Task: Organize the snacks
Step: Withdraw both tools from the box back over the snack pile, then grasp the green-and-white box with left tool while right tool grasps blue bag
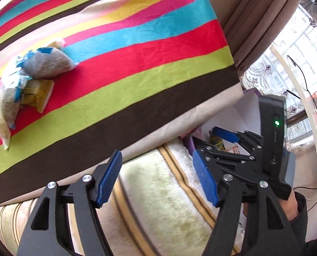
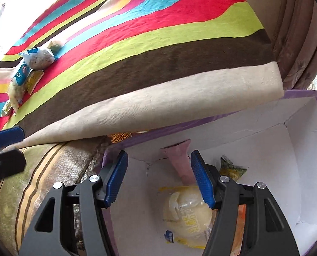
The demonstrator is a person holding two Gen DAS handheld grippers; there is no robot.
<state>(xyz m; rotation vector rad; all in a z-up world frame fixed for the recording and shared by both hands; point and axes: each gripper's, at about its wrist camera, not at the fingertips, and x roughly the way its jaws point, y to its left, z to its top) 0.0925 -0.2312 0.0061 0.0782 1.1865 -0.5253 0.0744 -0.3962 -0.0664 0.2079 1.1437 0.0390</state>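
Left gripper (image 1: 158,179): jaws apart at a middling width, nothing between the blue pads (image 1: 110,177); behind the gap only the pale striped plush cover (image 1: 158,202) shows, no contact visible. Right gripper (image 2: 159,179): jaws likewise apart, about the same width, empty, pads not pressing on anything. It hangs over the open white-lined box (image 2: 297,170) with a purple rim, which sits just beside the edge of the striped cloth (image 2: 158,42). In the box, directly below the right jaws: a round yellow bun in clear wrap (image 2: 188,215); a pink packet (image 2: 181,162) leans against the box's far wall behind it; a small yellow-green packet (image 2: 233,168) lies to the right; an orange item partly hidden behind the right finger, cannot identify. Left wrist view also catches the right gripper (image 1: 211,143) from the side above the box, a person's hand (image 1: 290,207) in a dark sleeve on its handle. Remaining snacks on the striped cloth, well apart from both grippers: a grey-filled bag with blue trim (image 1: 49,64) resting on top of a yellow-green wrapped bar (image 1: 39,93), with a long white and blue bag (image 1: 7,106) beside them, plus further packets at the frame edge, too cropped to tell.
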